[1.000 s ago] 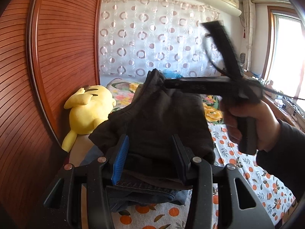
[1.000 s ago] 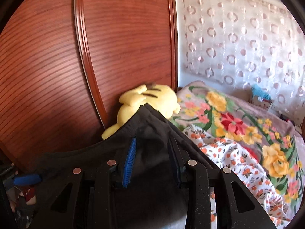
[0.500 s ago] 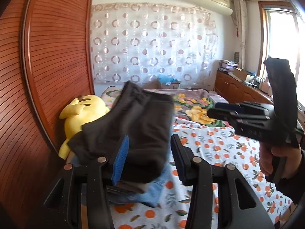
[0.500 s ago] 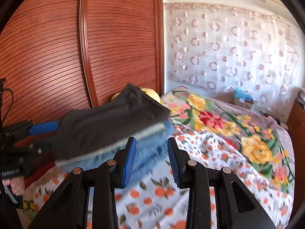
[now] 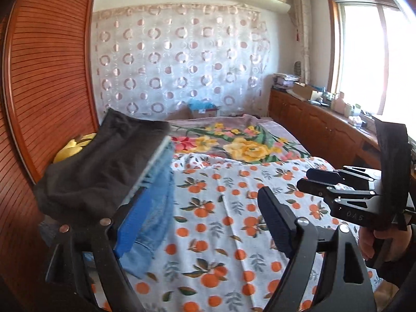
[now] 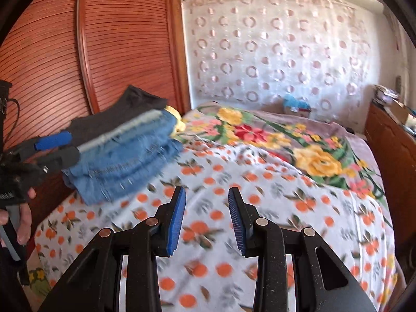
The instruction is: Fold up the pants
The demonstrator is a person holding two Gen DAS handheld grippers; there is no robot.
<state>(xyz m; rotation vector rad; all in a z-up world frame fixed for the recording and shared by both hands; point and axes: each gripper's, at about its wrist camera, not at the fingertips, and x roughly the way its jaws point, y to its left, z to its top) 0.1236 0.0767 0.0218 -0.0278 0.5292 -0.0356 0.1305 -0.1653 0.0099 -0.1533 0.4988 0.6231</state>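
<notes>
The folded dark pants (image 5: 98,166) lie on top of a stack of folded blue jeans (image 5: 158,189) at the bed's left side, by the wooden panel. My left gripper (image 5: 205,221) is just right of the stack. Its jaws are opening and only bedsheet shows between them; its blue pad (image 5: 135,218) stands beside the jeans. The right wrist view shows the dark pants (image 6: 117,119), the jeans (image 6: 130,161) and the left gripper (image 6: 62,148) at the stack's near end. My right gripper (image 6: 207,215) hangs open over the sheet, holding nothing; a hand holds the right gripper (image 5: 304,180) at the left wrist view's right edge.
A white sheet printed with oranges (image 5: 221,208) covers the bed, with a floral blanket (image 5: 247,145) farther back. A yellow plush toy (image 5: 75,145) sits behind the stack against the slatted wooden panel (image 5: 46,78). A wooden cabinet (image 5: 312,122) runs along the right under the window.
A second ago both grippers held the dark pants. The right one drew out first, then the left jaws spread, leaving the pants on the jeans. Both grippers have shifted right.
</notes>
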